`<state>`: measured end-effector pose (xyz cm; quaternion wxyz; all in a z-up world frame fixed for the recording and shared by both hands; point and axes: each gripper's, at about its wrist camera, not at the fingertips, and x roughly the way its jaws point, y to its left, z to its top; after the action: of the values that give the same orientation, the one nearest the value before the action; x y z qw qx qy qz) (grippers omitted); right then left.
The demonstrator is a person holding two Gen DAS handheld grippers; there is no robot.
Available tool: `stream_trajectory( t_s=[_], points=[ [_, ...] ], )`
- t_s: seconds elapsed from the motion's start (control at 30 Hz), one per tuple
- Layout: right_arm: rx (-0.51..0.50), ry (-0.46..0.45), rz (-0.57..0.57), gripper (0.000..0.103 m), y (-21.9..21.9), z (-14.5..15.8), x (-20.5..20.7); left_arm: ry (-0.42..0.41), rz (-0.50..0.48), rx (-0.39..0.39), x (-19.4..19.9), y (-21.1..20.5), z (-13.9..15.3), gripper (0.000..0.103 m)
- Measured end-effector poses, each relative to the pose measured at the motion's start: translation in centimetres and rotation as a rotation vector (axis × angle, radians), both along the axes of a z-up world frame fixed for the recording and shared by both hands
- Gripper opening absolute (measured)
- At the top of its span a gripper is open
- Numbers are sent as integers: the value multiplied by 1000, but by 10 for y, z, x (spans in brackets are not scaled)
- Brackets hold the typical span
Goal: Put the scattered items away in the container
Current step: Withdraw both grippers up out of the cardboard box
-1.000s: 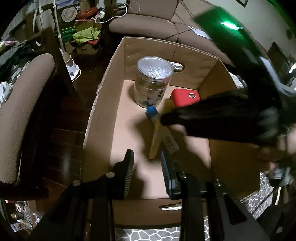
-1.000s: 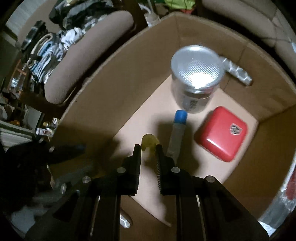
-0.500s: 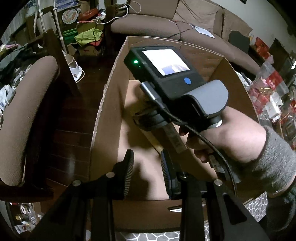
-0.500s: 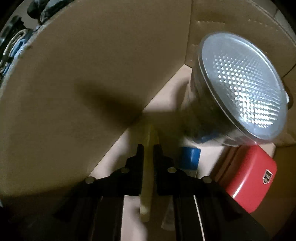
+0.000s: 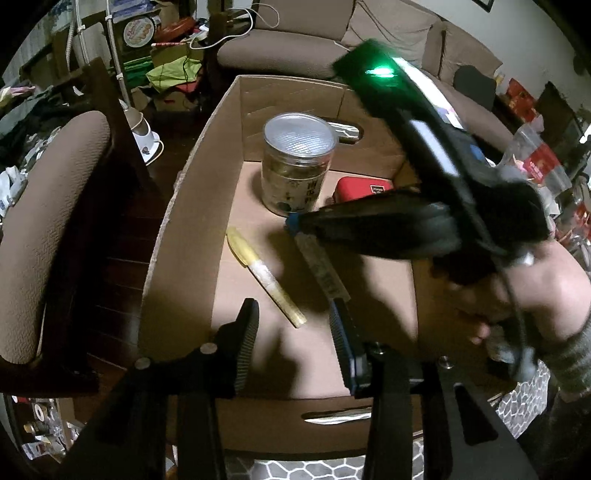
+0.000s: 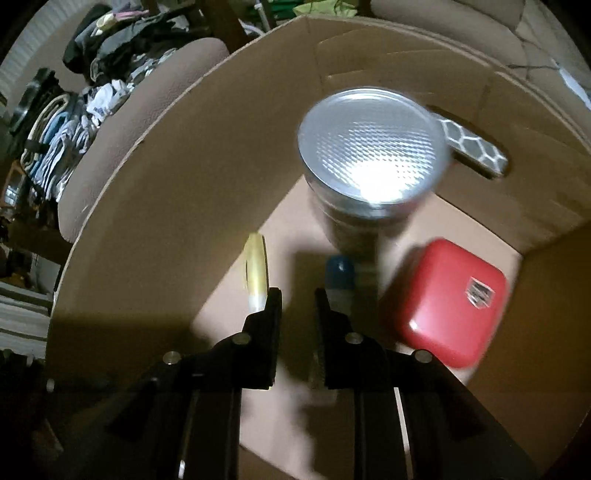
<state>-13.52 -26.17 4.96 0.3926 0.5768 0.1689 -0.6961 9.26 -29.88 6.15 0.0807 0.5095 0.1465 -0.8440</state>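
one cardboard box [image 5: 192, 206], one jar [image 5: 297, 162], one red case [image 6: 448, 301], perhaps two pens [image 5: 264, 275].

We note a brown upholstered chair [image 5: 44, 229] with a dark wooden frame to the left, a heap of clothes [image 6: 74, 107] piled beyond its cushion. A beige sofa [image 5: 303, 48] runs along the back, a white cable [image 5: 236, 31] trailing over its near arm. Green fabric [image 5: 170, 74] lies on the floor in front of it, near a small white appliance [image 5: 146, 138]. A honeycomb-patterned mat [image 5: 310, 469] shows at the bottom edge. Red packages [image 5: 539, 158] crowd the right side.
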Motion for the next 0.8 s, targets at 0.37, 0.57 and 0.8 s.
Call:
stream_trajectory(
  t_s=[0.37,0.57,0.8],
  points=[
    [-42,42,-13,20,43,46,32,-25,29,-33,4,16,0,58],
    [-56,110,-5,32,66,65,52,-34,41,-75,7,23,4,61],
    [-92,139,-12,32,94,82,71,-47,38,-90,13,33,7,61]
  ],
)
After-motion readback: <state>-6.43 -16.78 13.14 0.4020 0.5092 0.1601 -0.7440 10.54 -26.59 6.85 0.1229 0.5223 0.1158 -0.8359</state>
